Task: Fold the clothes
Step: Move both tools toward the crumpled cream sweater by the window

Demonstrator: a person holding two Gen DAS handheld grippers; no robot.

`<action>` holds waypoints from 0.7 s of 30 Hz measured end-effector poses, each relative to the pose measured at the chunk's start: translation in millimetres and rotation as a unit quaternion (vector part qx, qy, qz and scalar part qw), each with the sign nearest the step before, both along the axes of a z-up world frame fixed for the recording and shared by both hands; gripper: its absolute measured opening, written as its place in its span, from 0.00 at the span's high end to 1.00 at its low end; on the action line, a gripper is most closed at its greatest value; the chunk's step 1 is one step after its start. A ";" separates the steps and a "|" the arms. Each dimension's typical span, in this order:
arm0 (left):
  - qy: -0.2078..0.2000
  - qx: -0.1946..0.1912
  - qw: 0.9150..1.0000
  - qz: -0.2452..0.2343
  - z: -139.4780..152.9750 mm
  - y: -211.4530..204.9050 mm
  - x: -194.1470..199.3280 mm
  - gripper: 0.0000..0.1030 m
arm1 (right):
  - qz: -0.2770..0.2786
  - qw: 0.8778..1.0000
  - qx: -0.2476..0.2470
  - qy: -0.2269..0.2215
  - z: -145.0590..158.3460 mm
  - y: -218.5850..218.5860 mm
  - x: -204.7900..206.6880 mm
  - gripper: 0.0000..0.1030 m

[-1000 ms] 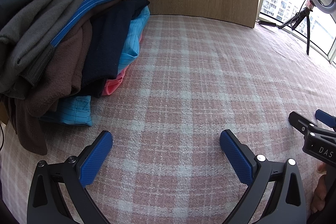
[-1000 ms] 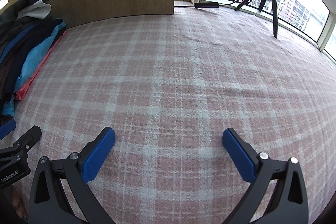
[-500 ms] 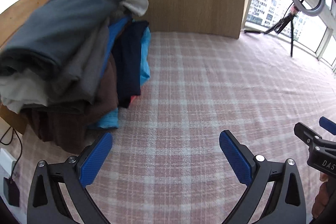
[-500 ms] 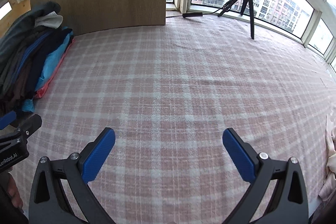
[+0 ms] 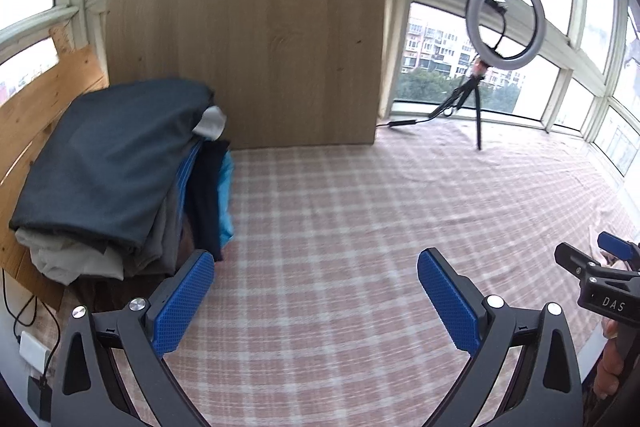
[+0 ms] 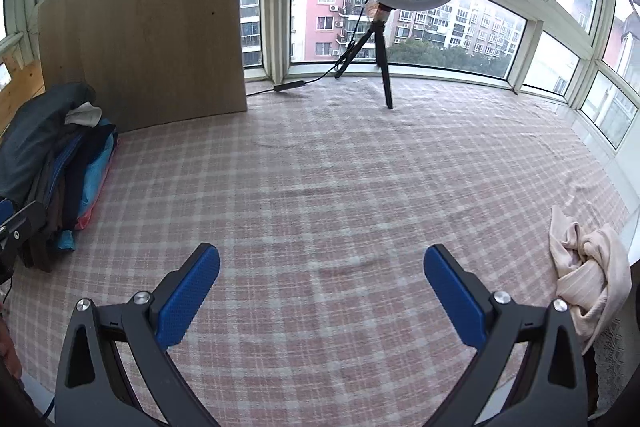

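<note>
Legible text, one item: white letters "DAS" on black body of right gripper [image 5: 608, 259], seen at right edge of left wrist view; lettering cut off by frame edge, rest unreadable. Right wrist view: no readable text, labels, numbers or signs on anything.

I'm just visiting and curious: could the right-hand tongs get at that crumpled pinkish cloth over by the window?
Probably yes. The right tongs are open and empty, and the pinkish cloth lies loose on the checked cover to their right, with nothing between them.
</note>
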State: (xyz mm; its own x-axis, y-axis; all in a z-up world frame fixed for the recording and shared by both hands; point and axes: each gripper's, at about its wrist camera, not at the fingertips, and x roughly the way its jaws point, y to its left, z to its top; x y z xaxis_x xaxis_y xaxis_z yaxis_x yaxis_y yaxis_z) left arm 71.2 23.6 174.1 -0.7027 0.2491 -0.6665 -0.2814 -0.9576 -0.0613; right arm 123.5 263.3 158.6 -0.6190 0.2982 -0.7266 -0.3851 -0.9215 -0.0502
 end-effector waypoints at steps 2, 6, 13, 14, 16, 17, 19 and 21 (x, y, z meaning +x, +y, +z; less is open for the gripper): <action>0.004 0.003 1.000 -0.017 6.9 16.5 3.4 0.01 | -0.009 1.000 0.001 0.008 6.7 16.0 10.5 0.00; 0.011 -0.002 0.999 -0.042 13.9 54.1 12.4 0.01 | -0.031 0.999 0.006 0.023 17.7 55.0 33.5 0.00; 0.029 -0.006 0.996 -0.082 37.5 137.8 33.2 0.01 | -0.081 0.996 0.015 0.041 35.2 146.8 84.7 0.00; 0.033 -0.005 0.995 -0.089 40.7 150.2 35.9 0.01 | -0.090 0.995 0.014 0.043 36.5 161.2 93.9 0.00; 0.039 -0.004 0.994 -0.105 45.2 178.9 40.8 0.01 | -0.109 0.993 0.011 0.044 36.2 190.3 110.6 0.00; 0.040 -0.002 0.993 -0.114 46.4 195.4 43.5 0.01 | -0.119 0.992 0.009 0.044 35.6 205.2 118.4 0.00; 0.038 -0.001 0.990 -0.132 46.7 223.5 48.3 0.01 | -0.140 0.989 0.008 0.045 33.4 233.8 134.7 0.00; 0.036 -0.001 0.987 -0.153 43.8 255.2 54.0 0.01 | -0.160 0.986 0.008 0.043 29.0 261.5 151.7 0.00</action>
State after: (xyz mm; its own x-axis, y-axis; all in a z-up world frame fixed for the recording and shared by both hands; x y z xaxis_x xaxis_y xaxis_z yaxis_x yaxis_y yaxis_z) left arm 125.1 278.8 218.0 -0.6398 0.4558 -0.6188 -0.5620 -0.8267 -0.0279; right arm 275.2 524.8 187.6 -0.5497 0.4992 -0.6698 -0.6600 -0.7511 -0.0181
